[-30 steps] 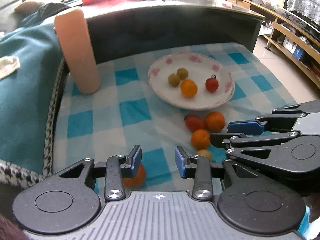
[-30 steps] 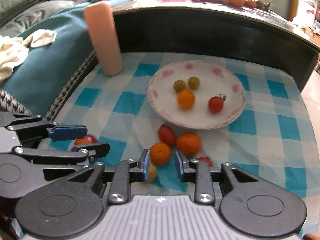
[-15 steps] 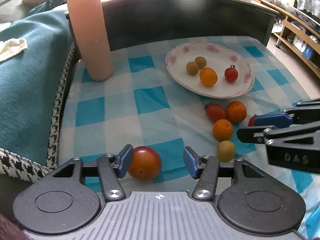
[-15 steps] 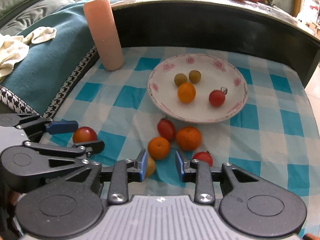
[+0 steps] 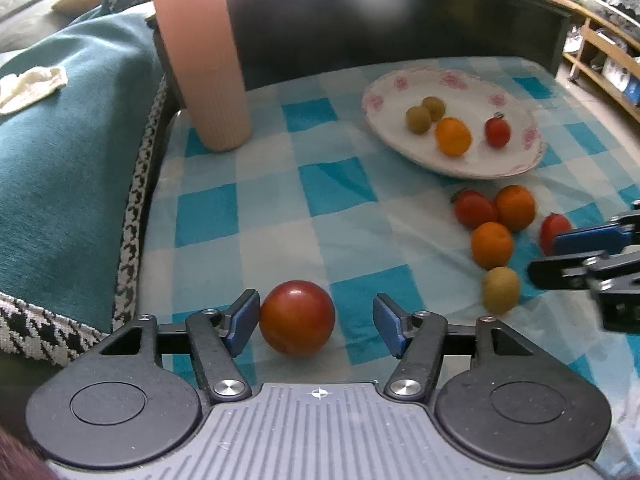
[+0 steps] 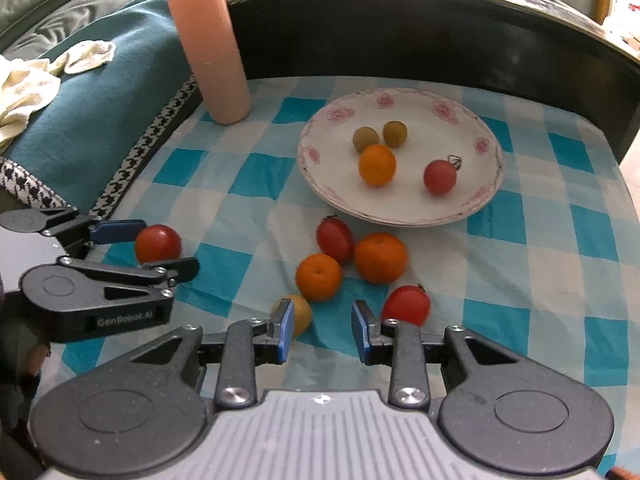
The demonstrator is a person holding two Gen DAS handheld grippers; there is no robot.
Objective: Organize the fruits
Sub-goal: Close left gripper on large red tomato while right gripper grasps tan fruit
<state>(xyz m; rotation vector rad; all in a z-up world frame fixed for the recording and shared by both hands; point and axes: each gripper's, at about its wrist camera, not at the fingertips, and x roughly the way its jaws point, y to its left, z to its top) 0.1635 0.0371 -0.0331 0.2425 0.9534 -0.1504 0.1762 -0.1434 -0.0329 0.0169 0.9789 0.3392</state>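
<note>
Where flowers rim it, plate [image 6: 486, 196] with four fruits [image 6: 377, 165].

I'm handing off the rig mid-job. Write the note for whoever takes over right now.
Left gripper: open, jaws either side of a large red tomato on the checked cloth, not yet closed.
Right gripper: open, empty, near a yellow-green fruit and a small red tomato.
Done: the floral plate holds two green fruits, one orange, one tomato.
Left: six fruits on the cloth, including two oranges and a tomato by the plate.

Four fruits [image 6: 376, 164] on floral plate [image 6: 486, 196], six loose fruits [image 6: 380, 258] on checkered cloth
</note>
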